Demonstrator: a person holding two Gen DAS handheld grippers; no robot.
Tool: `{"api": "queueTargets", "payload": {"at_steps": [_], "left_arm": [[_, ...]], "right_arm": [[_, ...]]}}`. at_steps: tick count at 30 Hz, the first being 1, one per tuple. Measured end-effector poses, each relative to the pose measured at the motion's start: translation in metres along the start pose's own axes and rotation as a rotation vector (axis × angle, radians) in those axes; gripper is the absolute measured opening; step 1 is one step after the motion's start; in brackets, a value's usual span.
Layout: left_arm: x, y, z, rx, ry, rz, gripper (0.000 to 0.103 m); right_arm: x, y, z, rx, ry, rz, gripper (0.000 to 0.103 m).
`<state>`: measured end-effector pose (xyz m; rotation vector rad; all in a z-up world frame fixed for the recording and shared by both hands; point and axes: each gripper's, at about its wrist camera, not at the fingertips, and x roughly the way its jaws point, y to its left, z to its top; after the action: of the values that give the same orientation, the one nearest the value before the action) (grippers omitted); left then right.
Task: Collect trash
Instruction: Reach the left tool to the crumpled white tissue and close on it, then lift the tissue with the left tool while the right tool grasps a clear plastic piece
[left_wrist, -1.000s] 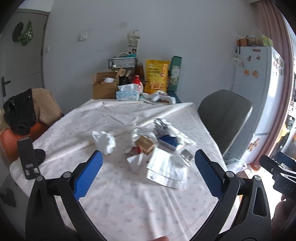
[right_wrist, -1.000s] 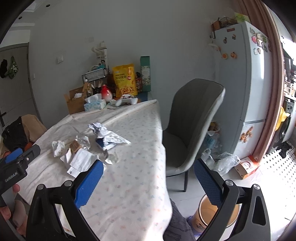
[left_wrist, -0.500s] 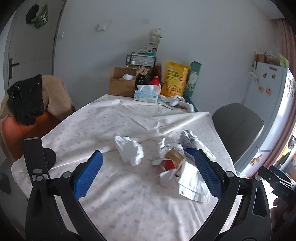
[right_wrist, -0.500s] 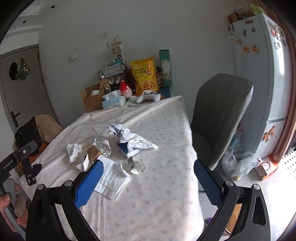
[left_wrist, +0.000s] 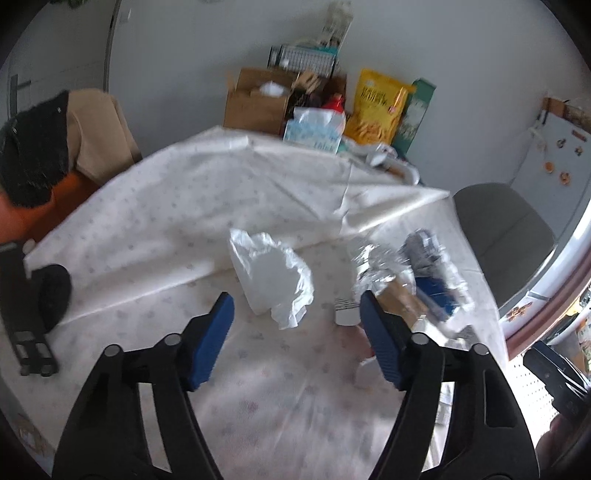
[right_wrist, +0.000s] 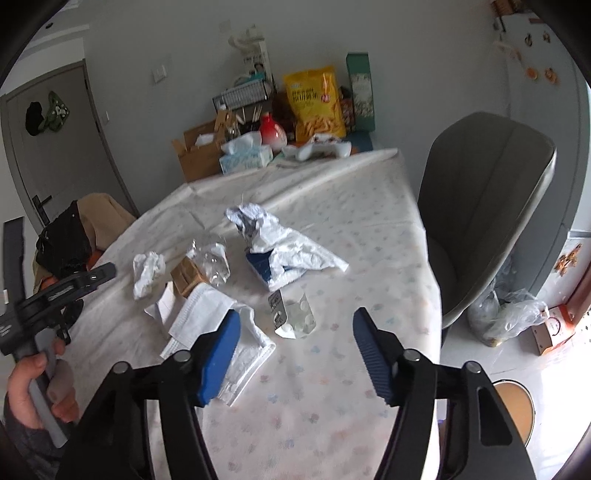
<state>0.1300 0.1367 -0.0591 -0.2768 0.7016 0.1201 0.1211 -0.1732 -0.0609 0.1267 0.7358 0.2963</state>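
Note:
Trash lies in the middle of the table's pale patterned cloth (left_wrist: 184, 206). A crumpled white tissue (left_wrist: 271, 275) sits just ahead of my left gripper (left_wrist: 295, 299). Its jaws are closing, with the tissue's near edge between the tips and no pad touching it. My right gripper (right_wrist: 295, 314) hovers over a small clear packet (right_wrist: 293, 317). Its jaws are also closing, and the packet lies between the tips untouched. Beside it lie a white face mask (right_wrist: 218, 325), a brown carton under clear wrap (right_wrist: 188, 275) and a crumpled white-and-blue wrapper (right_wrist: 284, 254).
A grey chair (right_wrist: 487, 206) stands at the table's right side, with plastic bags (right_wrist: 506, 314) and an orange bin (right_wrist: 513, 413) on the floor. A cardboard box (left_wrist: 255, 99), tissue box (left_wrist: 314, 129) and yellow snack bag (left_wrist: 380, 107) crowd the far end. A black stand (left_wrist: 22, 314) sits at the left edge.
Both grippers have moved forward and down toward the trash, and both pairs of jaws have narrowed. The tissue now sits centred before the left one, the clear packet before the right.

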Motion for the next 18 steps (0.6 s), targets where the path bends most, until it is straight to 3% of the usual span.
{"api": "queueTargets", "payload": {"at_steps": [5,8,11,13,18], "left_arm": [[0.03,-0.003,0.002,0.006,0.042,0.025,0.065],[0.046,-0.003,0.004,0.007,0.068,0.046,0.057],[0.058,0.001,0.004,-0.01,0.091,0.064,0.034],[0.064,0.003,0.002,-0.015,0.108,0.065,0.006],[0.045,0.012,0.0,-0.053,0.043,0.087,0.005]], "right_arm": [[0.021,-0.004,0.004,-0.001,0.041,0.008,0.06],[0.03,-0.005,0.007,0.002,0.057,0.008,0.06],[0.041,-0.007,0.008,0.005,0.078,0.013,0.06],[0.048,-0.008,0.008,0.007,0.09,0.017,0.059],[0.064,-0.004,0.01,0.007,0.12,0.03,0.056]]}}
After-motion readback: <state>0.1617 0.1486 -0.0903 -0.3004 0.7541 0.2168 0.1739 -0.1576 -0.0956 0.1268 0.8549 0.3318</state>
